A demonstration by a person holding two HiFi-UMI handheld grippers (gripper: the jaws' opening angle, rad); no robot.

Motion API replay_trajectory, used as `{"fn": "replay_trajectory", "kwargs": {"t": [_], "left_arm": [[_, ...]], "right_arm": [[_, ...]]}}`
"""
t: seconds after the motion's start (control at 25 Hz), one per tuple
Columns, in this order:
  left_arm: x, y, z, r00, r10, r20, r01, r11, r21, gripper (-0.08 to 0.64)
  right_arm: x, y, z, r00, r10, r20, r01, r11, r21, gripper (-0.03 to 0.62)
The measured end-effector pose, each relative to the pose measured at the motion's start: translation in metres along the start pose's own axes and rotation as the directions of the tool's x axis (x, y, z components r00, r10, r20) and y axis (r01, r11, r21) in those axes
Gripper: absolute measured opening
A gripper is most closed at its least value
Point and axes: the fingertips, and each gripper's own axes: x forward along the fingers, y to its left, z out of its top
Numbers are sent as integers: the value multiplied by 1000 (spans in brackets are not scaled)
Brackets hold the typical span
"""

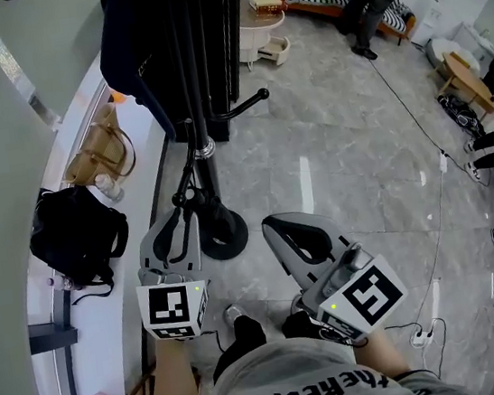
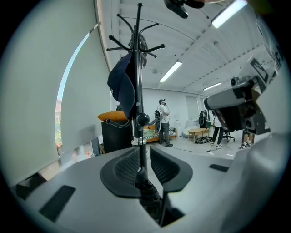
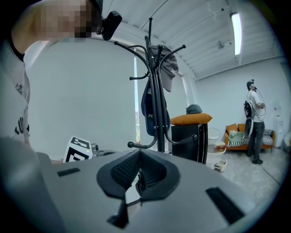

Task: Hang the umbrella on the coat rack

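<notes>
Now, step in hand: securing the umbrella point(image 2: 147, 189) low beside the coat rack point(image 1: 209, 174); we judge the hanging itself not yet begun.
Left gripper point(image 2: 141, 163): pads clamped on the umbrella's dark folded body.
Right gripper point(image 3: 136, 175): jaws together, holding nothing we can name.
Umbrella's place: lower centre-left of the head view, just beside the rack's round base point(image 1: 225, 238), on no hook.
Next move: we would raise it toward the ball-tipped lower hook point(image 1: 245, 105), which looks free. Its handle or loop is hidden from us and must be found first.
Head view only: base, floor, both grippers together.
Left gripper view only: the grip itself, and the upper prongs with a navy cap point(image 2: 122, 86).
Right gripper view only: two bare lower hooks, side-on.
</notes>
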Motion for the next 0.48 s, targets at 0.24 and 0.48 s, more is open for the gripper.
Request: {"fn": "replay_trajectory", "kwargs": {"t": [0.24, 0.48], "left_arm": [[-15, -5, 10, 999, 35, 6, -35, 999, 0, 30], [-34, -11, 24, 998, 62, 20, -62, 998, -5, 17]], "right_arm": [[-3, 8, 7, 998, 55, 12, -55, 998, -3, 11], [-5, 15, 7, 994, 105, 4, -105, 994, -20, 11]]}}
